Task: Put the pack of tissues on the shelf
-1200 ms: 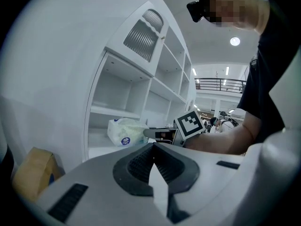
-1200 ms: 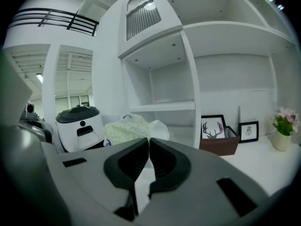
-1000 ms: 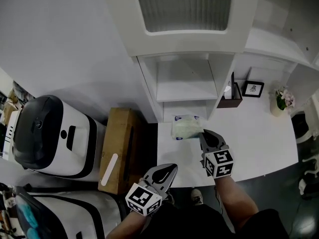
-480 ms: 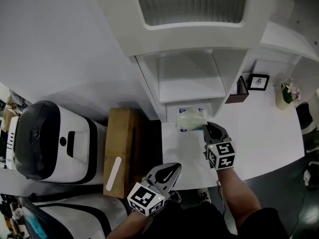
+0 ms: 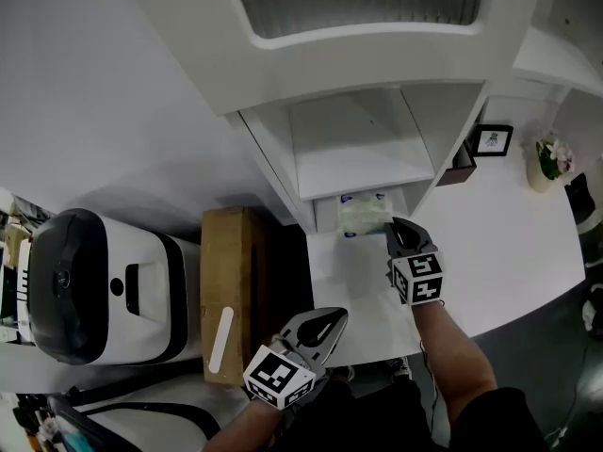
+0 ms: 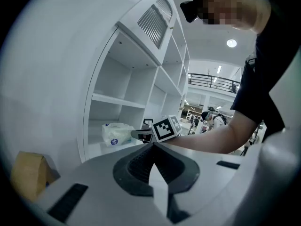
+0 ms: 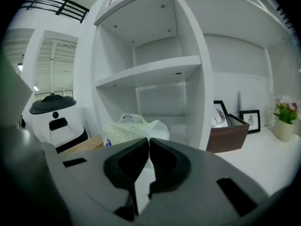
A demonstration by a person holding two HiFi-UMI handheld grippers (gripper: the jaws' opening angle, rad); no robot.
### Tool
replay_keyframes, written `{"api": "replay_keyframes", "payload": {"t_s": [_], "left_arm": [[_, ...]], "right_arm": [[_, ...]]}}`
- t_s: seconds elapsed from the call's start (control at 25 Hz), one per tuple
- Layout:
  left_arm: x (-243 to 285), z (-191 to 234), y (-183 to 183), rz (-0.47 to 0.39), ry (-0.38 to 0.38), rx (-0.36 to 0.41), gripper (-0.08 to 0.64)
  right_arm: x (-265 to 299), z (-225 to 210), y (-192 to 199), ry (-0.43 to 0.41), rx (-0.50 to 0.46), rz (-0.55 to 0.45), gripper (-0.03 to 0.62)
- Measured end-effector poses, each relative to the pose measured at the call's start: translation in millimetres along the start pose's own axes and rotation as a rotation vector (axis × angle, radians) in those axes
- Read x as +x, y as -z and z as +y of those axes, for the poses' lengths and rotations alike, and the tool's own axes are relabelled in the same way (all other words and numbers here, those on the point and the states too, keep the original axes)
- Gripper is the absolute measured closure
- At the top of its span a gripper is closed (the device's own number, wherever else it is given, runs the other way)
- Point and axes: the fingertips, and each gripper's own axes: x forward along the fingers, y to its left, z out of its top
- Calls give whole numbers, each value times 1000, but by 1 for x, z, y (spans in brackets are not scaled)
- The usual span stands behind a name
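Observation:
The pack of tissues (image 5: 365,217), pale green in clear wrap, hangs at the mouth of the lowest compartment of the white shelf unit (image 5: 363,163). My right gripper (image 5: 390,228) is shut on the pack's near edge, its jaws pinching the wrap. In the right gripper view the pack (image 7: 129,128) sits just beyond the closed right gripper (image 7: 148,142), with empty shelves above. My left gripper (image 5: 334,317) is shut and holds nothing, low at the desk's front edge. From the left gripper view, the pack (image 6: 115,133) and the right gripper (image 6: 141,134) show ahead of the left gripper (image 6: 153,147).
A cardboard box (image 5: 226,290) stands left of the white desk (image 5: 499,252), with a white and black machine (image 5: 94,271) farther left. A brown box (image 5: 464,166), a picture frame (image 5: 493,139) and a small flower pot (image 5: 546,163) sit at the right.
The right gripper has carried the tissue pack forward, from over the desk to the opening of the bottom shelf compartment. The left gripper has stayed in place.

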Motion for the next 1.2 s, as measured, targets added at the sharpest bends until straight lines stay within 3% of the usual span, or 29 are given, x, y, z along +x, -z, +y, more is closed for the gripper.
{"api": "replay_keyframes", "payload": {"t_s": [1.2], "left_arm": [[-4, 34, 11, 71, -19, 5, 555]], "right_arm": [[84, -22, 42, 16, -17, 116, 584]]}}
